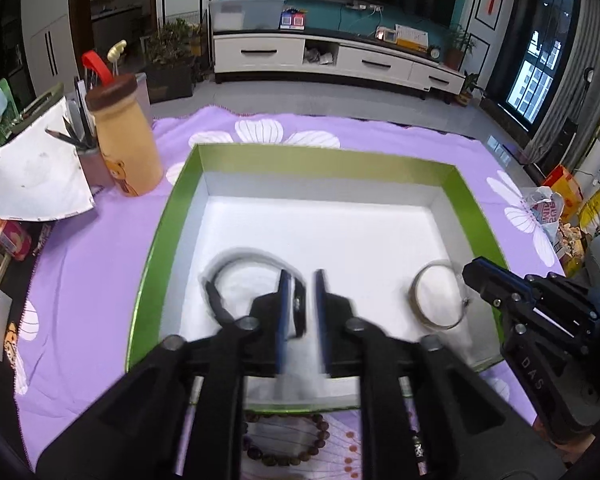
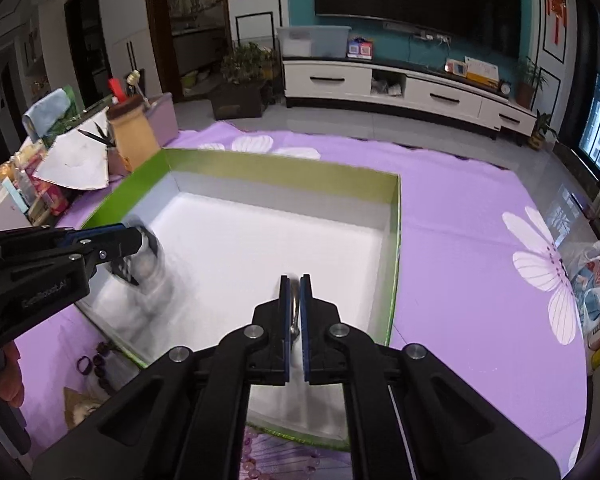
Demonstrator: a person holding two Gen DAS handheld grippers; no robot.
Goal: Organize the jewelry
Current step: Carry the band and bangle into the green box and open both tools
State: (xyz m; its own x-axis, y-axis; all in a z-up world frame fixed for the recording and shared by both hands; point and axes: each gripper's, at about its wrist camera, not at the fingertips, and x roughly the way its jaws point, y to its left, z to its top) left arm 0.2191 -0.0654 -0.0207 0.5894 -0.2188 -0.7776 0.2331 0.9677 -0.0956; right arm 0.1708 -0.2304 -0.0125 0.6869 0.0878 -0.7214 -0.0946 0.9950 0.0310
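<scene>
Two bracelets lie inside the green-rimmed box, which sits open on the purple flowered cloth covering your tabletop. Both rest on its white floor.

Your left tongs hang over the near left part of the box with their blue pads parted. The thick end of the black band stands between them, close against the left pad, and white floor shows between it and the right pad. The rest of that band curves away to the left across the box floor. So the left tongs are released, not gripping.

Your right tongs reach in near the right wall of the box. The silver bangle has its rim between the pads, which stand only slightly apart. A thin sliver of light shows beside the metal, so they look slack around it rather than clenched.

A brown bead bracelet lies on the cloth just outside the near wall. A yellow bottle with a brown lid stands at the far left.
</scene>
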